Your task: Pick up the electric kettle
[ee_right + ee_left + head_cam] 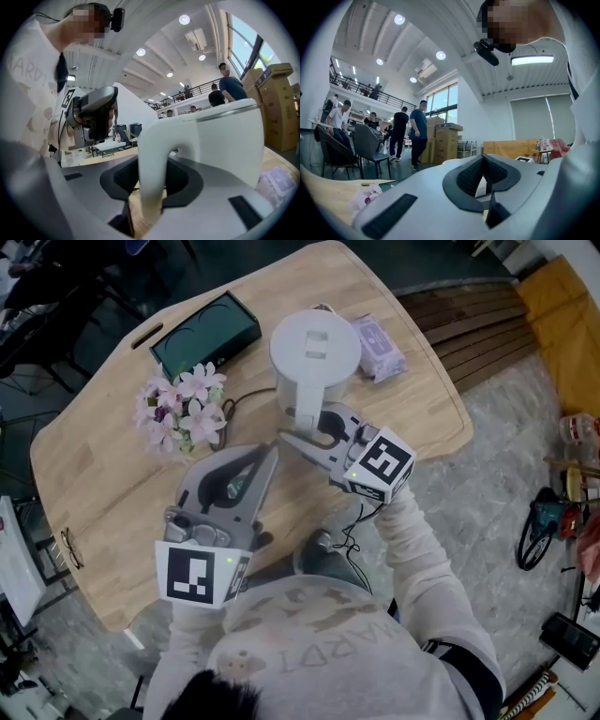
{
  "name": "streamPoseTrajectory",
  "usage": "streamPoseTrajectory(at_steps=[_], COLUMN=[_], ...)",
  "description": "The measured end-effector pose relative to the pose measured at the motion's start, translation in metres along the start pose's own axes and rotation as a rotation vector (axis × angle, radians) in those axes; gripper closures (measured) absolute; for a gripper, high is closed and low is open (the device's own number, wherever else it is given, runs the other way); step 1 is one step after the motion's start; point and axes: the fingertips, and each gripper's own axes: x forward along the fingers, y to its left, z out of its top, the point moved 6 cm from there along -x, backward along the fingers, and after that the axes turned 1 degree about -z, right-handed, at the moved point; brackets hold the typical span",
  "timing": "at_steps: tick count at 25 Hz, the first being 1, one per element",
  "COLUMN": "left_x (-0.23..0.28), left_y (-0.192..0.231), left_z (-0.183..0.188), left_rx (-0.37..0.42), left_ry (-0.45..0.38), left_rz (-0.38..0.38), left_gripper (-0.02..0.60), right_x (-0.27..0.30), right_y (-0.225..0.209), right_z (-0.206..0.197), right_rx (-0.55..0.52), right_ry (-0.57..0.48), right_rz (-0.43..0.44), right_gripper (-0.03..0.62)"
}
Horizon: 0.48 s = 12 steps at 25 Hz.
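In the head view the kettle (315, 352) stands at upper middle on the table (103, 484), its handle (302, 416) facing down-frame toward the person. The right gripper (309, 426) straddles that handle. The left gripper (270, 454) lies just left of it with its jaws pressed together. The left gripper view confirms this: the pads meet and hold nothing. In the right gripper view the handle (154, 154) rises between the spread jaws of the right gripper (153, 182). Wood shows in a gap at the left pad, so it is not yet clamped. I would centre the handle, close squarely at mid-height, then lift straight up. The kettle is upright, long axis vertical, lid uppermost.
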Motion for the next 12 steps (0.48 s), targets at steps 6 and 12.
streamPoseTrajectory(at_steps=[6,12], left_x=[-0.006,-0.016], left_y=[0.001,0.007], left_z=[0.000,0.003], left_rx=[0.005,0.014], left_ry=[-0.004,-0.002], left_rz=[0.002,0.018], left_gripper=[0.581,0.581], right_x=[0.007,0.011], right_y=[0.002,0.001], right_z=[0.000,0.008], right_rx=[0.000,-0.009], right_ry=[-0.012,-0.021], right_rz=[-0.070,-0.111], right_gripper=[0.465,0.464])
